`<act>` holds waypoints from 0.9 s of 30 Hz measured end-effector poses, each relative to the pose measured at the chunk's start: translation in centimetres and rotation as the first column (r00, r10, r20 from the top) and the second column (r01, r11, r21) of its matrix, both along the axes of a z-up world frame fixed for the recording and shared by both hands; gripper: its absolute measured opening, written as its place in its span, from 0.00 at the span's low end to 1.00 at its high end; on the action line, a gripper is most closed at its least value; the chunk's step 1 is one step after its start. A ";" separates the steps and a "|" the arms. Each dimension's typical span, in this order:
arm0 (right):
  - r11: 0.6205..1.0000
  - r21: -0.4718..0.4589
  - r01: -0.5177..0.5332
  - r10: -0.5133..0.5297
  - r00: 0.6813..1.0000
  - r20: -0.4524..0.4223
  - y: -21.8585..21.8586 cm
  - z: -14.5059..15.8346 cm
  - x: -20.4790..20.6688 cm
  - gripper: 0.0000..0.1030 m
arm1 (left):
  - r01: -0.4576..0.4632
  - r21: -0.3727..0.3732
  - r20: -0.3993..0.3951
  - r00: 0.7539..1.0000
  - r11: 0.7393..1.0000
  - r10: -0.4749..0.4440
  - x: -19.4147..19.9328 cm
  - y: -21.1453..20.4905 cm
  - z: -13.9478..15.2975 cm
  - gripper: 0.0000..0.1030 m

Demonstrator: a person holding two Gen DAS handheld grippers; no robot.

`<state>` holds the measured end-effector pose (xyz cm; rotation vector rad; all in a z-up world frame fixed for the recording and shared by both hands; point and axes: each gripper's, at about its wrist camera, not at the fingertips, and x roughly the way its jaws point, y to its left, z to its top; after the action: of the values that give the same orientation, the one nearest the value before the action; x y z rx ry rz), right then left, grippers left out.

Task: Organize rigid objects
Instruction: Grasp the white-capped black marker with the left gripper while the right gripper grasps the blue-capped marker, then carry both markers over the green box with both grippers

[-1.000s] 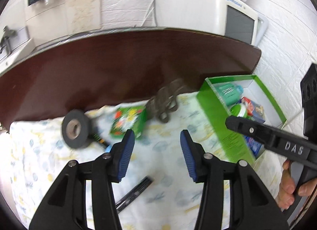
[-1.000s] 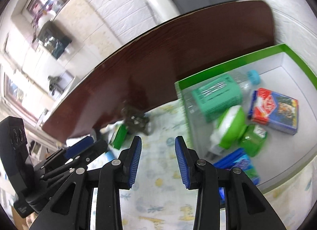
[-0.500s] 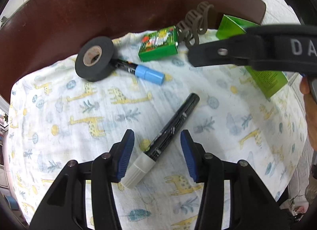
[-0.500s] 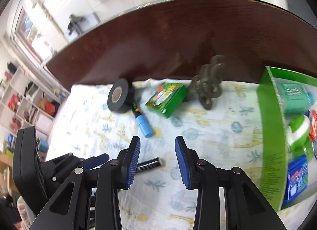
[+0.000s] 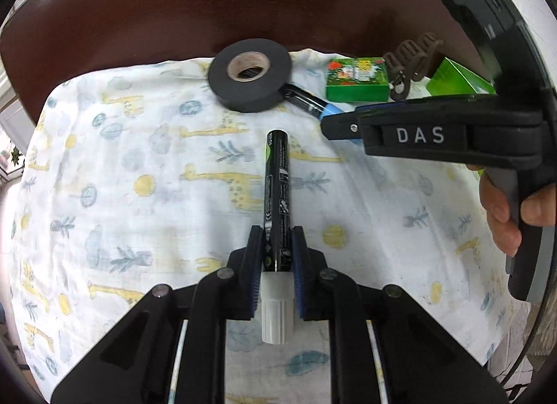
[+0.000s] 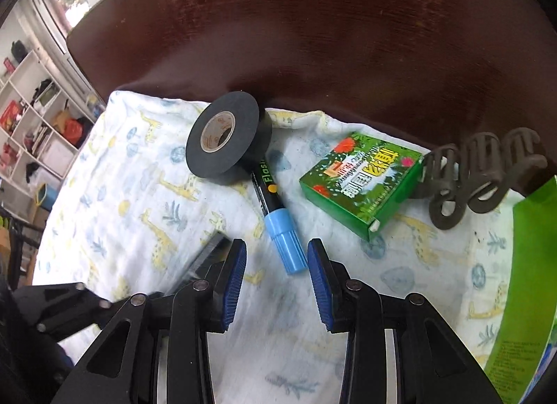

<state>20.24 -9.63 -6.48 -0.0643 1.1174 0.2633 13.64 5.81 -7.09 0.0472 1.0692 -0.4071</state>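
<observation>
Clamping black marker near its white cap, left gripper jaws tight on barrel, marker at 12 o'clock on giraffe cloth. Right gripper jaws apart, straddling blue-capped marker. Risks: off-centre grip pivots; blue marker rolls under tape roll.

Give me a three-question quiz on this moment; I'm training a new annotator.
1. True or false: the left tool is shut on the white-capped marker.
2. What does the blue-capped marker touch at its far end? A) tape roll B) green box C) hair claw
3. Fill in: the right tool is ____.

Key: 1 true; 2 A; 3 open
</observation>
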 end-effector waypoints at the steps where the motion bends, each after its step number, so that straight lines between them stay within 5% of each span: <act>1: 1.000 -0.003 0.000 0.000 1.000 -0.004 0.2 -0.3 0.3 0.37 | -0.024 -0.011 -0.007 1.000 1.000 0.024 0.2 0.7 0.0 0.14; 3: 1.000 -0.020 0.018 -0.018 1.000 -0.018 0.4 -0.9 0.8 0.36 | -0.070 -0.015 -0.011 0.998 0.997 0.070 0.8 1.6 -0.1 0.14; 4: 0.998 -0.051 0.024 -0.024 1.000 -0.001 0.6 -0.9 0.9 0.25 | -0.082 -0.018 -0.013 0.997 0.996 0.082 0.9 1.9 -0.1 0.14; 5: 0.998 -0.053 0.020 -0.020 1.000 -0.005 0.8 -0.9 0.8 0.24 | -0.089 -0.028 -0.018 0.996 0.996 0.089 1.0 2.0 -0.1 0.14; 8: 1.000 -0.006 0.002 -0.003 1.000 -0.030 0.7 -0.9 -0.6 0.19 | -0.089 -0.031 -0.022 0.996 0.996 0.088 0.9 2.2 0.2 0.14; 17: 0.995 0.088 0.056 -0.051 0.997 -0.055 -5.4 0.0 -9.7 0.19 | -0.013 -0.050 -0.016 1.000 0.999 0.012 -0.9 -2.1 1.6 0.14; 27: 0.968 0.190 0.164 -0.193 0.970 0.145 -13.5 8.1 -14.7 0.19 | 0.111 -0.082 0.093 0.990 0.990 -0.103 -2.1 -11.1 8.5 0.14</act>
<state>5.51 -23.18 1.63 0.1707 0.9269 0.1908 11.57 -5.24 1.44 0.0452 0.9630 -0.5438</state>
